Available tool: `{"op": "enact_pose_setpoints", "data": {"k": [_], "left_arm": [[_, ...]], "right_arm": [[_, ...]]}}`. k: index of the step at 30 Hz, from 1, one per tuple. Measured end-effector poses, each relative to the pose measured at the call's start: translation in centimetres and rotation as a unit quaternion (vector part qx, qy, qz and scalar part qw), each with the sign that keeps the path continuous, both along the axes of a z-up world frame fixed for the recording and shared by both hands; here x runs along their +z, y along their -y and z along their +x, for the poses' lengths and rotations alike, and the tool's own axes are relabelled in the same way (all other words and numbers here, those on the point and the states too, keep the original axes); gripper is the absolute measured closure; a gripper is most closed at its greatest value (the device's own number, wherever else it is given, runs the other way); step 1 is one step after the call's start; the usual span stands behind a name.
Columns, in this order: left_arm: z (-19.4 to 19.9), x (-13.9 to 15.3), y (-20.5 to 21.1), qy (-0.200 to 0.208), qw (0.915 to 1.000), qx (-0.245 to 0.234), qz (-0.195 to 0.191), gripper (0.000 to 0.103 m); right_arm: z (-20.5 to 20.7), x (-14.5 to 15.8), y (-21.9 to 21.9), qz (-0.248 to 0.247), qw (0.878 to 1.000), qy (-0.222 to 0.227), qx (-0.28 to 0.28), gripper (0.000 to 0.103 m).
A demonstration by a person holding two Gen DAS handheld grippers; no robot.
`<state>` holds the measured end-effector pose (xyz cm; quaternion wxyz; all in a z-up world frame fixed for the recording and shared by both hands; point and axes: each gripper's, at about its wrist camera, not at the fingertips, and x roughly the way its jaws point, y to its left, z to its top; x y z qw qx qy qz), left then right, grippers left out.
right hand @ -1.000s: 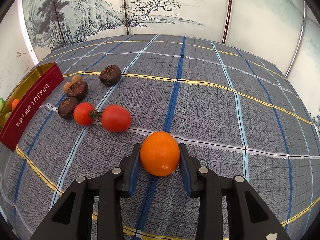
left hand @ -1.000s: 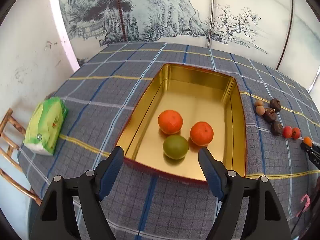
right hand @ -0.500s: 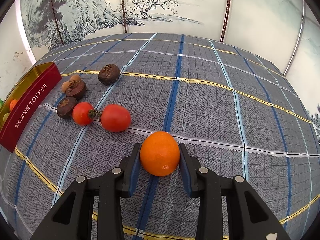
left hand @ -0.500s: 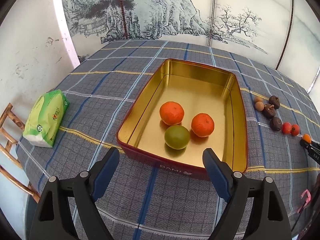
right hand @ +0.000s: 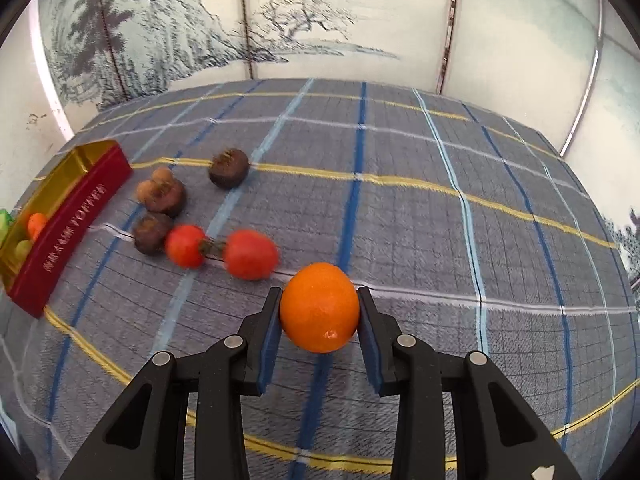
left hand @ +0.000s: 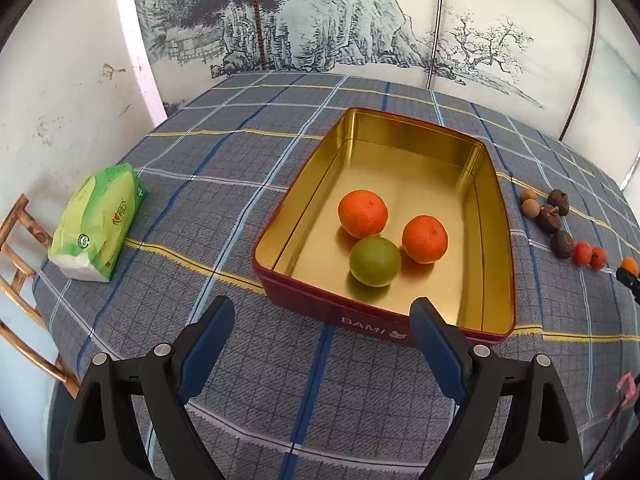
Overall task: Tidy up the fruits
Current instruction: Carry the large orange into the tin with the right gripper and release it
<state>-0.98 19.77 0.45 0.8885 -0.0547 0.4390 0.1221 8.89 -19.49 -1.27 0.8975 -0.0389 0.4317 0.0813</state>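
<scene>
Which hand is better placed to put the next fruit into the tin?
Right. The right gripper is shut on the orange; the left gripper has just been opening, empty, before the tin.

The left gripper point(left hand: 322, 322) points steeply downward, its two black arms entering the left wrist view from about 7 and 5 o'clock. Its jaws have just been opening and now stand wide apart, with nothing between the blue pads point(left hand: 434, 346) (only tablecloth shows in the gap).

The right gripper point(right hand: 319, 312) is tilted down at a similar angle, arms rising from the lower edge of the right wrist view toward 12 o'clock. Its jaws are drawn close and clamp an orange fruit point(right hand: 319, 307), one pad pressing each side at 9 and 3 o'clock of it.
</scene>
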Motion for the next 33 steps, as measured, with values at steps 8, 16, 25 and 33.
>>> {"op": "enact_pose_setpoints", "data": {"k": [8, 16, 25, 33], "left_arm": [[-0.6, 0.0, -1.4, 0.001, 0.9997, 0.024, -0.003, 0.011], [-1.7, 0.0, -4.2, 0.0, 0.9977, 0.067, -0.008, 0.01], [-3.1, -0.7, -7.2, -0.009, 0.994, 0.109, -0.008, 0.009], [-3.4, -1.2, -7.7, -0.014, 0.9935, 0.112, -0.013, 0.009]], "right_arm": [[-0.6, 2.9, -7.6, 0.024, 0.995, 0.015, 0.096, 0.07], [-1.7, 4.9, -19.1, 0.043, 0.971, 0.011, 0.234, 0.07], [-1.7, 3.2, -27.9, 0.01, 0.952, -0.023, 0.304, 0.07], [-1.0, 0.8, -30.8, -0.035, 0.948, -0.051, 0.311, 0.07]]}}
